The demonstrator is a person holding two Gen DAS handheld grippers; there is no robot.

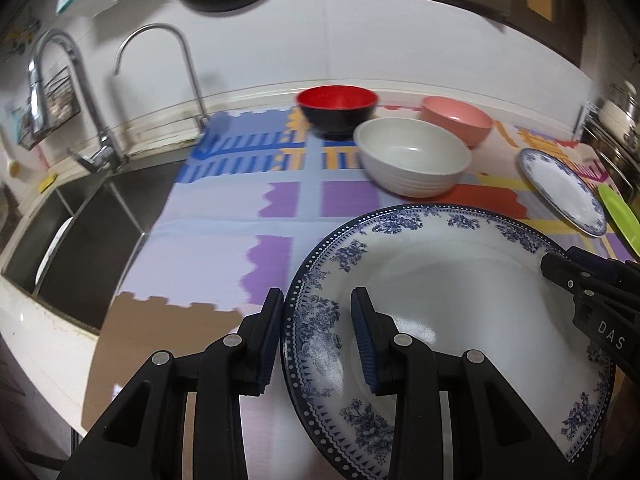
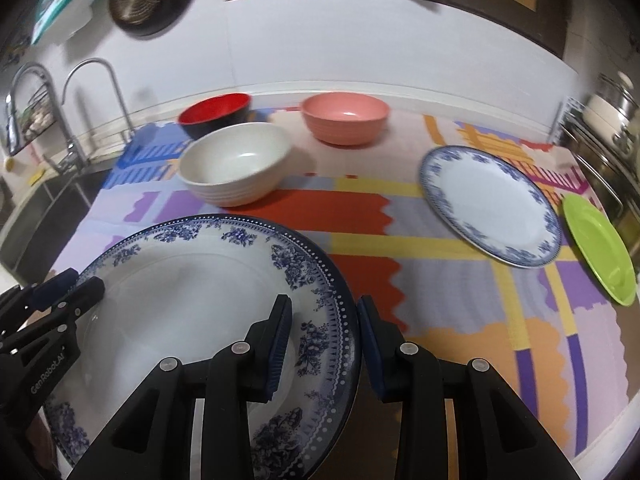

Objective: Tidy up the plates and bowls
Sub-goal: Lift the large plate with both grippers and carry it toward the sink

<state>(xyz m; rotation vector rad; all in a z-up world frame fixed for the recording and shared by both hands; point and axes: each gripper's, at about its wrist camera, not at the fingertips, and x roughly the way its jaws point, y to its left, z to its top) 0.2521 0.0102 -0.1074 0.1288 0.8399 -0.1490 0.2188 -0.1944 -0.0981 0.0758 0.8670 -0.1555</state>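
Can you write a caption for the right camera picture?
Both tools carry a blue-flowered plate over the bright mat.

Both wrist views were evenly and fairly brightly lit from overhead, with a cool, slightly washed cast on the white wall. Soft, short shadows lay under the bowls at the back of the worktop. A patch of glare sat on the large patterned plate just past the left tongs, and a smaller sheen showed on the worktop's near left corner. Motion blur smeared the cloth's pattern, the taps and the wall hangings; the white bowl looked soft too. The tongs themselves stayed sharp. Fisheye distortion bowed the wall and the worktop's edges, and the corners of both pictures fell into black vignette.
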